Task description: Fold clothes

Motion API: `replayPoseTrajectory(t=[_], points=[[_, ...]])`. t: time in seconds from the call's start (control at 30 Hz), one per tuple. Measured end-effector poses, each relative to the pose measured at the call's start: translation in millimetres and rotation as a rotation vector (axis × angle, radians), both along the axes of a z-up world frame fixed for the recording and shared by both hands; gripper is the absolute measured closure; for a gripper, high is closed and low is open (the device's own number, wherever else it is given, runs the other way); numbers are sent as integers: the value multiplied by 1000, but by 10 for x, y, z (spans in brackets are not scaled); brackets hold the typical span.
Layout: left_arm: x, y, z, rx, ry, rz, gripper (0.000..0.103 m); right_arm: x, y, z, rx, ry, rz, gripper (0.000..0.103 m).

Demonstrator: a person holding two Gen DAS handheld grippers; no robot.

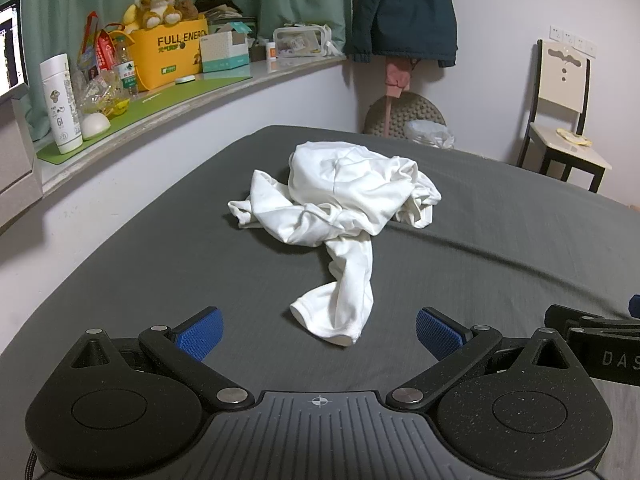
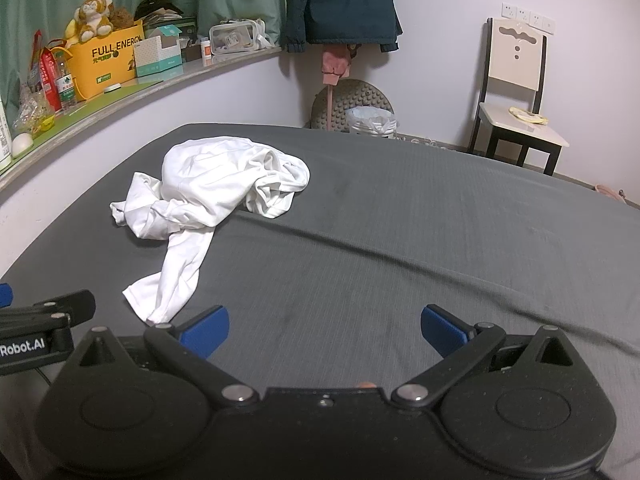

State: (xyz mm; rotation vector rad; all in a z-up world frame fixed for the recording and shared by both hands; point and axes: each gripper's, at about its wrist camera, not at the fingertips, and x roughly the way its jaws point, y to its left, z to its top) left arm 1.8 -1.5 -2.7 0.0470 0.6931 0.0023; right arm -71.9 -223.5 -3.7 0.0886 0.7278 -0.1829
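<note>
A crumpled white garment (image 1: 344, 196) lies in a heap on the dark grey bed sheet (image 1: 500, 248), with one sleeve trailing toward me. My left gripper (image 1: 319, 331) is open, its blue pads wide apart, and the sleeve's end lies just ahead, between the fingers but untouched. In the right wrist view the white garment (image 2: 216, 192) sits ahead and to the left. My right gripper (image 2: 325, 330) is open over bare grey sheet (image 2: 420, 240), with nothing between its fingers. Each gripper shows at the edge of the other's view.
A curved ledge (image 1: 168, 96) along the left wall carries a yellow box (image 1: 172, 56), bottles and a plush toy. A dark jacket (image 1: 404, 8) hangs at the back wall. A chair (image 1: 560, 120) stands right of the bed, a bin (image 1: 430, 132) behind it.
</note>
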Motion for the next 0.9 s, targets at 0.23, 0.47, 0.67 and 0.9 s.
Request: replayPoseTrajectory(t=[0.23,0.47,0.67,0.9], points=[[2,3,0,-2,0,-1,0,-2,10,-14,-1,-2,-2,0],[-2,-1,7,0,1,-3,0,-6,2,-9,3,1,-4,0],[5,-3,4,0,6,-7,0,-6,-18,-6,8,3,-5,0],[58,-4,-2,1,24,-13,0,-15,-55,-5,33,-3,7,0]])
